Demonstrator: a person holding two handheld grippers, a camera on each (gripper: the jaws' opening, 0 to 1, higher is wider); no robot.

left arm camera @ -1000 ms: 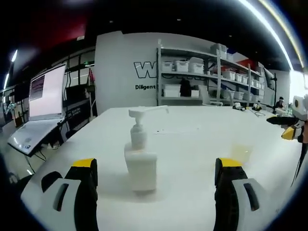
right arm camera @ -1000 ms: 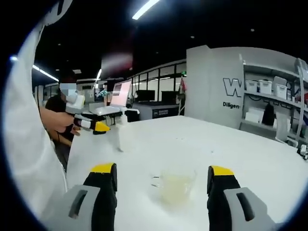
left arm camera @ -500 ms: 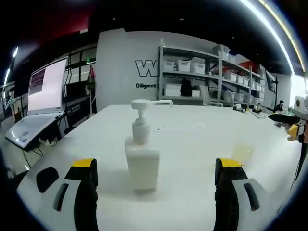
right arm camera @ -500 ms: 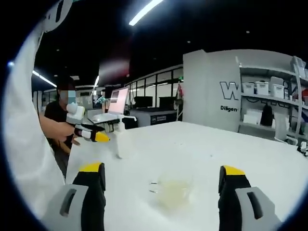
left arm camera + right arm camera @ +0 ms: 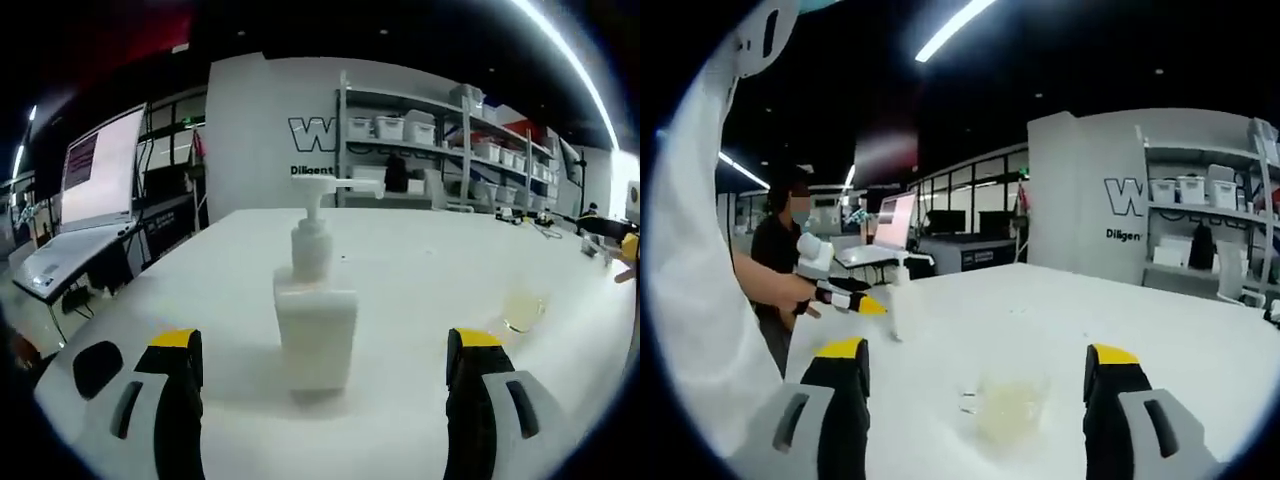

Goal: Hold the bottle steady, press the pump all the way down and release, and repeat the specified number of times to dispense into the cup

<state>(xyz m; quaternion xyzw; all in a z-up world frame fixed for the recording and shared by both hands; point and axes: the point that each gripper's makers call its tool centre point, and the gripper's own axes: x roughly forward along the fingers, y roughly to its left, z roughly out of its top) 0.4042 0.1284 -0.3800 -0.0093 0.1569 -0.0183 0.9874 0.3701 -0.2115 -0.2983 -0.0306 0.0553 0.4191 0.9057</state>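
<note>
A white pump bottle (image 5: 315,310) stands upright on the white table (image 5: 420,270), its spout pointing right, between and just beyond the jaws of my open left gripper (image 5: 325,400). Nothing is held. A small clear cup (image 5: 524,311) with pale yellowish liquid sits to the right on the table. In the right gripper view that cup (image 5: 1008,411) stands between the jaws of my open right gripper (image 5: 975,420), a little ahead of them. The bottle (image 5: 904,306) shows farther back on the left, with the left gripper (image 5: 845,297) in a person's hand beside it.
An open laptop (image 5: 85,215) sits on a stand at the table's left. Shelves with white bins (image 5: 420,165) line the back wall. The right gripper's yellow tip (image 5: 628,250) shows at the far right. A white sleeve (image 5: 700,300) covers the left of the right gripper view.
The left gripper's camera has come closer to the bottle, which looks larger and sits more to the right in its view. The right gripper's view has shifted slightly; both grippers stay open.
</note>
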